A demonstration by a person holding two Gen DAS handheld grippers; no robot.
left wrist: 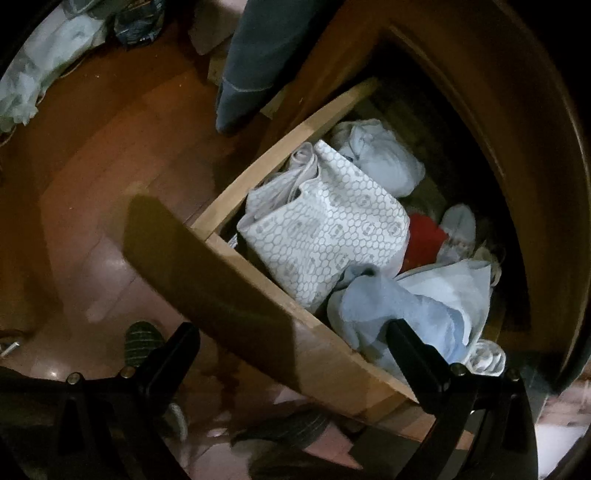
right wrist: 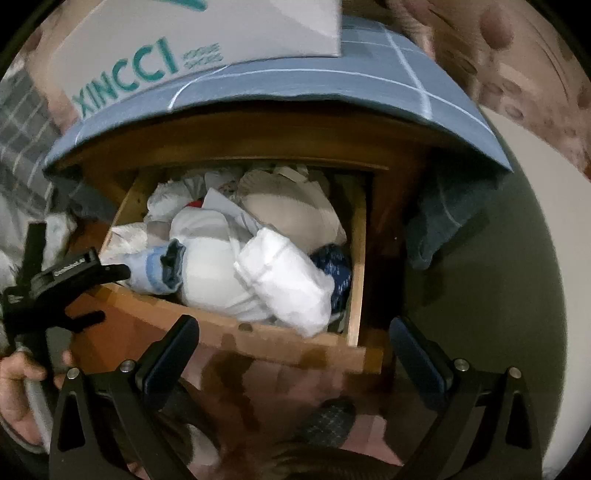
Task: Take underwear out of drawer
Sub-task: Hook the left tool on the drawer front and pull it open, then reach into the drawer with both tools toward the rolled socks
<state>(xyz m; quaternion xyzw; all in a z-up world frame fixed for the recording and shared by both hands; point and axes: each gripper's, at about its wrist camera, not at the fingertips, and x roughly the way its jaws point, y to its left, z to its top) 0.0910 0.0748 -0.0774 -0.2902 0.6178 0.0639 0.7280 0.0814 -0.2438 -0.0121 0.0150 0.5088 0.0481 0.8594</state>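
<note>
Heaped underwear (right wrist: 236,258) in the pulled-out drawer (right wrist: 258,339), box (right wrist: 207,33) on the cabinet above.

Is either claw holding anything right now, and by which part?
Nothing held: left claw and right claw are open; one left finger touches the light blue cloth.

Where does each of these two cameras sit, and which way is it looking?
Left wrist: on the left gripper, looking down into the open drawer; own fingers and a socked foot show.
Right wrist: on the right gripper, facing the drawer front; own fingers, the left gripper and a hand show.
Shared: the drawer and its light blue cloth.
</note>
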